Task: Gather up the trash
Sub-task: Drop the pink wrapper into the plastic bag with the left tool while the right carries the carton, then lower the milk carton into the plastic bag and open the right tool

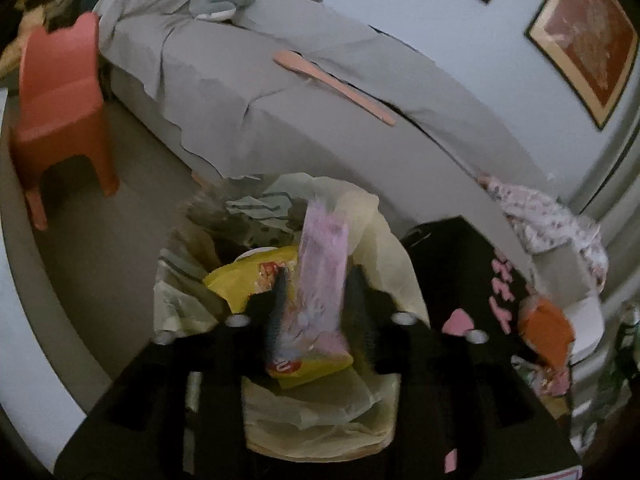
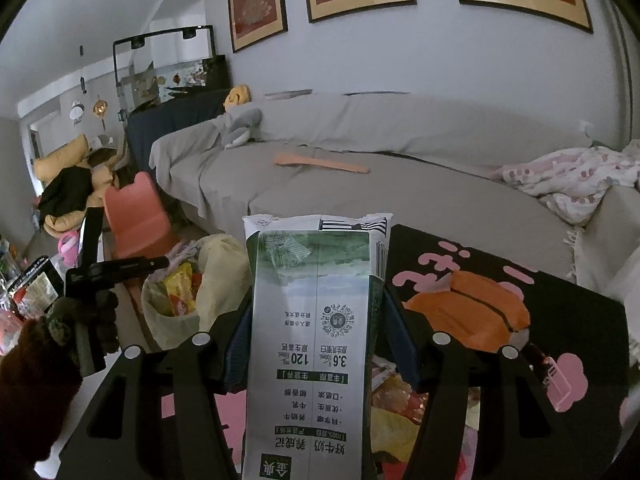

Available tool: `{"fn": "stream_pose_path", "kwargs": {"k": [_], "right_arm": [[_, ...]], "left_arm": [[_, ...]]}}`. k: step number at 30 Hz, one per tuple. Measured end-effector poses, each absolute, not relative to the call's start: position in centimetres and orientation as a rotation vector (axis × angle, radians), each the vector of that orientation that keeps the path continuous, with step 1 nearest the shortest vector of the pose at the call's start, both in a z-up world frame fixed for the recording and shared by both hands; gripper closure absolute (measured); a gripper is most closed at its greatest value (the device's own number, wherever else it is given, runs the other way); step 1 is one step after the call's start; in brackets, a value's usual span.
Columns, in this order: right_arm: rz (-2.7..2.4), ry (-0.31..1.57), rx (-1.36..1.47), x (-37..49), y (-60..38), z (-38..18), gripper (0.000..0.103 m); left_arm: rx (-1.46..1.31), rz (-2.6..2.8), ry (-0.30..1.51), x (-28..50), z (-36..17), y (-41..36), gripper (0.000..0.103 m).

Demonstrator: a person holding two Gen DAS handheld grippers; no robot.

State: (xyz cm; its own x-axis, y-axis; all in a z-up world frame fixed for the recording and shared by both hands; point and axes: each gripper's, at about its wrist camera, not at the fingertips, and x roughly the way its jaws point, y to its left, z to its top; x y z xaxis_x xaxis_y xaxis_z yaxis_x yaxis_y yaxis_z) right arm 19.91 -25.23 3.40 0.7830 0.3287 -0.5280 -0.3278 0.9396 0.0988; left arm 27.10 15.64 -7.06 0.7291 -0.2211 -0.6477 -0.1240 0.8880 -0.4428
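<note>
Trash fills the pale yellow bag (image 1: 372, 232) that stands open on the floor beside the low black table (image 1: 460, 264), in front of my grey-covered sofa (image 1: 256, 92); I can see crumpled paper and a yellow snack wrapper (image 1: 244, 280) inside it. My left gripper (image 1: 316, 300) hangs right over the bag's mouth with a pink wrapper (image 1: 320, 264) standing upright between its fingers; the jaws are partly apart, but the blur keeps me from telling whether the pads press on the wrapper. From my right wrist camera, the right gripper (image 2: 316, 336) is clamped on a white and green milk carton (image 2: 312, 320), its jaws fairly wide and its pads flat against the carton's two sides, the carton's torn top pointing away from me. That carton sits above the table edge, with the bag (image 2: 216, 276) just to its left. Further left I see a gloved hand (image 2: 80, 320) holding the other gripper's handle. A red plastic chair (image 1: 60, 108) stands on the floor near the sofa's end, and a long pink strip (image 1: 336, 84) lies on the sofa seat.
</note>
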Motion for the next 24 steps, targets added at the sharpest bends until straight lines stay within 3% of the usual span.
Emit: {"fn": "stream_pose_path", "kwargs": {"k": [4, 15, 24], "right_arm": [[0.378, 0.563, -0.001, 20.8, -23.7, 3.8, 0.046], [0.574, 0.513, -0.024, 26.4, -10.7, 4.5, 0.046], [0.573, 0.4, 0.011, 31.5, -0.2, 0.8, 0.046]], "left_arm": [[-0.518, 0.003, 0.735, 25.8, -6.5, 17.2, 0.056], [-0.48, 0.145, 0.668, 18.0, -5.6, 18.2, 0.056], [-0.512, 0.159, 0.595, 15.0, -4.8, 20.0, 0.054]]}}
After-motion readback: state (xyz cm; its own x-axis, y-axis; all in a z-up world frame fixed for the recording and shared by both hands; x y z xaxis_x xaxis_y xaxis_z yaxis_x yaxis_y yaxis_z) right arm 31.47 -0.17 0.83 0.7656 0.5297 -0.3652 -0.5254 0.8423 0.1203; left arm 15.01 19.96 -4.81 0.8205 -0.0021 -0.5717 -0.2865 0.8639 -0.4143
